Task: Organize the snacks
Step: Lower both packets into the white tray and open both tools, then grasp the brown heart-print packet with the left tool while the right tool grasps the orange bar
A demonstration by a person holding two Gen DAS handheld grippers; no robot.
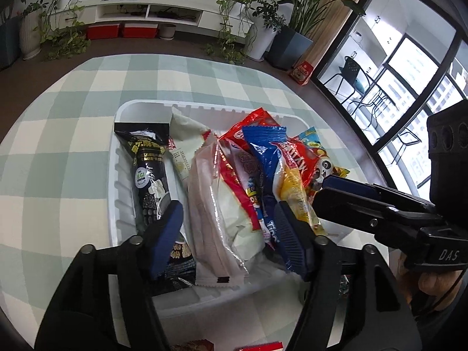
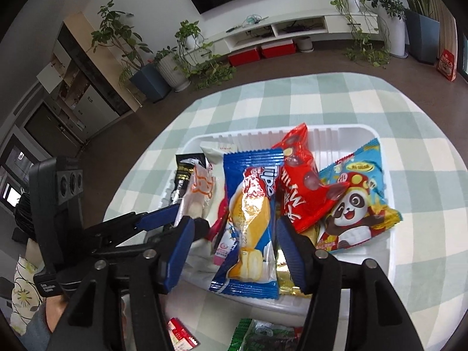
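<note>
A: Surface?
B: One bench, covered in a pale green and white check cloth. On it, one white tray with ribbed walls.

A: Tray contents?
B: Snack packets, piled: a black packet along the left wall, a clear-wrapped white packet beside it, a blue packet with a yellow cake inside, a red packet, and a panda packet at the right end.

A: Grippers?
B: Left hand-held gripper: jaws apart over the white packet, pads clear of it. Right hand-held gripper: jaws apart, astride the blue packet, not pressing it.

A: Room?
B: Brown floor. White low cabinet on the far wall, two red boxes under it, potted plants on both sides. Dark-framed windows to the right, with a chair beyond the glass.
</note>
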